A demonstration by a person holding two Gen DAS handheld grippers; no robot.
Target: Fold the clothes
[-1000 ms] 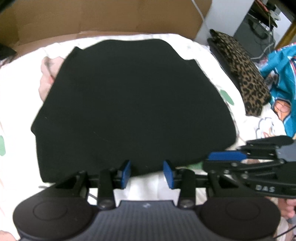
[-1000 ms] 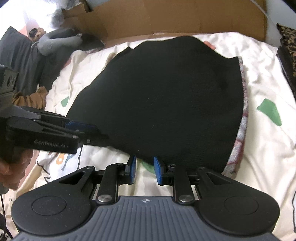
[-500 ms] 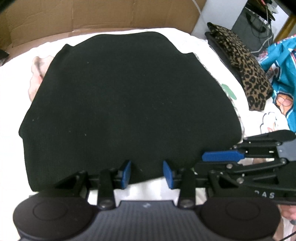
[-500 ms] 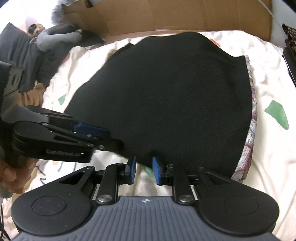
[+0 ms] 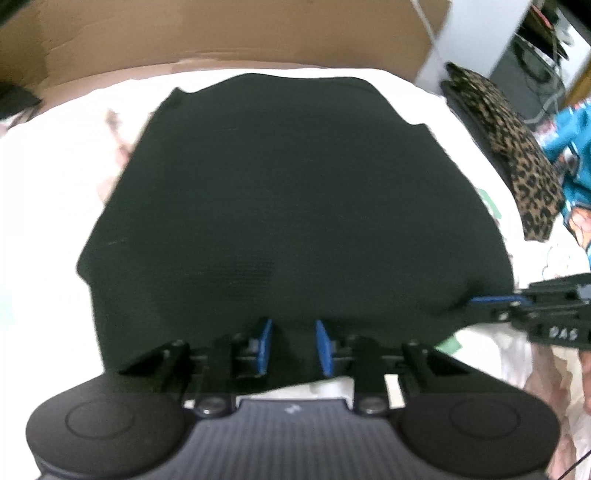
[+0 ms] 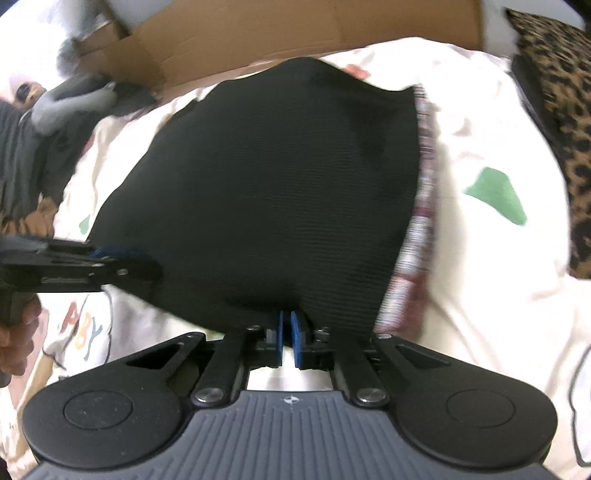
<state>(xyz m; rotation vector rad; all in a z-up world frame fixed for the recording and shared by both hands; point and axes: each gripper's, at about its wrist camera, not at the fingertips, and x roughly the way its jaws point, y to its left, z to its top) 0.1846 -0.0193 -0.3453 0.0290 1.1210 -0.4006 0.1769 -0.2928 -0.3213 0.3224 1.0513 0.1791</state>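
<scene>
A: Where does the black garment lie?

B: Flat on the white printed sheet, in front of the cardboard.

A: The left gripper?

B: Jaws closing over the garment's near hem, a gap remaining.

A: The right gripper?

B: Closing, pads almost together, pinching the same hem.

A lived-in bedroom at home. The landmark is a bed under a cream sheet printed with green shapes and coloured letters. Brown cardboard stands along the bed's far edge. To the bed's right lie a leopard-print cushion and turquoise printed fabric, with cables on the floor behind them. Beyond the bed's far left corner, grey and dark clothes are heaped.
</scene>
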